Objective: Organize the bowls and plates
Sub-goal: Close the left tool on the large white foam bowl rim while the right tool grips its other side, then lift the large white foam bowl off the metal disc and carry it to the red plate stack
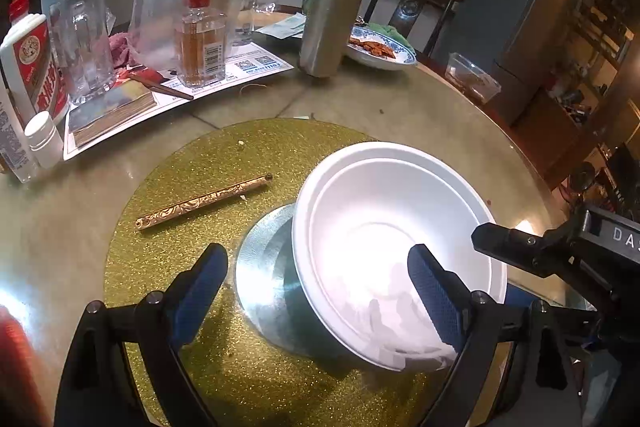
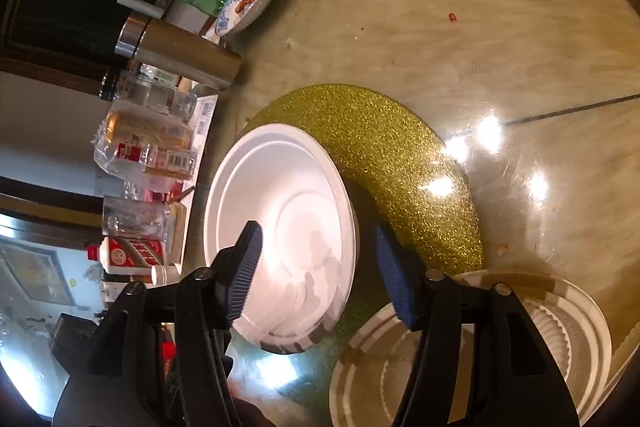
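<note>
A white bowl is sitting tilted over the gold mat on the desk, its mouth facing up and toward the left gripper, its base resting toward a silver disc that is lying on the mat. Being round, the bowl is showing no long axis; its lean is lifting the far rim higher than the near one. The left gripper is standing wide apart, its right pad lying over the bowl's near rim and its left pad hanging above the mat, clear of the bowl. The right gripper is also standing apart, with the bowl's edge sitting between its pads: one pad is showing in front of the bowl's inside, the other pad outside the wall. Whether either pad is touching the bowl I cannot tell. From the left wrist view the right gripper's black body is reaching in at the bowl's right side. A gold patterned stick is lying on the mat, left of the bowl, its long axis running from near-left to far-right. Just beside the mat, near the right gripper, a ribbed white dish is resting on the desk. Beyond the mat are standing a steel flask, a liquor bottle and a blue-rimmed plate of food.
</note>
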A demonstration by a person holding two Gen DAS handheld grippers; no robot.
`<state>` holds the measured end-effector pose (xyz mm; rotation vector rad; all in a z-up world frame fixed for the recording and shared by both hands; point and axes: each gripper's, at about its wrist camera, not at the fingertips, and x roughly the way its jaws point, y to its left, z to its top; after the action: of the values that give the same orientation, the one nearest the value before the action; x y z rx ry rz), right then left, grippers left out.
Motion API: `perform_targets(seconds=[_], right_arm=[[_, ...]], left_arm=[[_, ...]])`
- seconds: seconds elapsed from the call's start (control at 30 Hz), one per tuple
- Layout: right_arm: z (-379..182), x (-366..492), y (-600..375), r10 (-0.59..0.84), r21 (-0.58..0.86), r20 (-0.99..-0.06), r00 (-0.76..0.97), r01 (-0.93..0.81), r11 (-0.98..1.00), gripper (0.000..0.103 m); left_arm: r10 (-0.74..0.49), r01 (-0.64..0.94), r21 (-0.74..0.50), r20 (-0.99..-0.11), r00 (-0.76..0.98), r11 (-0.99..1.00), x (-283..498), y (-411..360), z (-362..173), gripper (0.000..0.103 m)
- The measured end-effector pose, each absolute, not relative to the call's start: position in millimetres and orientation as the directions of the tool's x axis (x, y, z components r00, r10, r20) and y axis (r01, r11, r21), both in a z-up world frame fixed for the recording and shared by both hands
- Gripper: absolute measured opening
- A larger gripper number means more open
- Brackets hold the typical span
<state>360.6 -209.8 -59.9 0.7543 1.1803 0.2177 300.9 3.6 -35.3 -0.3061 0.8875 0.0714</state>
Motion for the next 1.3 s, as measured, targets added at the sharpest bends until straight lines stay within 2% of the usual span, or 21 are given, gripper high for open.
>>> perform_targets(seconds=[0.17, 0.2, 0.23, 0.3, 0.33, 0.4, 0.47, 0.6, 0.77, 1.3], right_arm=[[-55, 358, -207, 0.503, 0.613, -0.764, 0.405, 0.21, 0.762, 0.07], [-55, 358, -207, 0.497, 0.608, -0.766, 0.408, 0.208, 0.766, 0.07], [-53, 357, -207, 0.484, 0.596, -0.772, 0.413, 0.204, 0.777, 0.07], [-51, 357, -206, 0.459, 0.57, -0.785, 0.416, 0.198, 0.797, 0.07], [-51, 356, -206, 0.446, 0.558, -0.792, 0.417, 0.198, 0.806, 0.069], [-51, 356, -205, 0.43, 0.54, -0.802, 0.414, 0.196, 0.819, 0.057], [-51, 356, -204, 0.421, 0.527, -0.809, 0.41, 0.189, 0.829, 0.046], [-53, 356, -200, 0.392, 0.488, -0.833, 0.391, 0.185, 0.853, 0.02], [-54, 353, -200, 0.38, 0.48, -0.835, 0.398, 0.189, 0.857, 0.009], [-25, 328, -199, 0.37, 0.477, -0.809, 0.457, 0.142, 0.867, 0.009]], left_arm=[[-0.068, -0.177, -0.232, -0.768, 0.636, 0.956, 300, 3, -35, 0.091], [-0.067, -0.175, -0.231, -0.765, 0.641, 0.957, 300, 3, -34, 0.088], [-0.063, -0.171, -0.225, -0.761, 0.646, 0.959, 299, 2, -33, 0.083], [-0.052, -0.164, -0.202, -0.767, 0.64, 0.966, 300, 0, -33, 0.061], [-0.048, -0.162, -0.193, -0.772, 0.634, 0.968, 301, 0, -34, 0.059], [-0.042, -0.156, -0.175, -0.784, 0.62, 0.972, 303, -2, -37, 0.044], [-0.04, -0.155, -0.169, -0.79, 0.611, 0.973, 304, -2, -40, 0.038], [-0.033, -0.151, -0.157, -0.792, 0.609, 0.976, 303, -2, -40, 0.02], [-0.024, -0.149, -0.143, -0.794, 0.607, 0.978, 303, -1, -41, 0.015], [0.017, -0.122, -0.081, -0.762, 0.647, 0.989, 289, -9, -20, 0.013]])
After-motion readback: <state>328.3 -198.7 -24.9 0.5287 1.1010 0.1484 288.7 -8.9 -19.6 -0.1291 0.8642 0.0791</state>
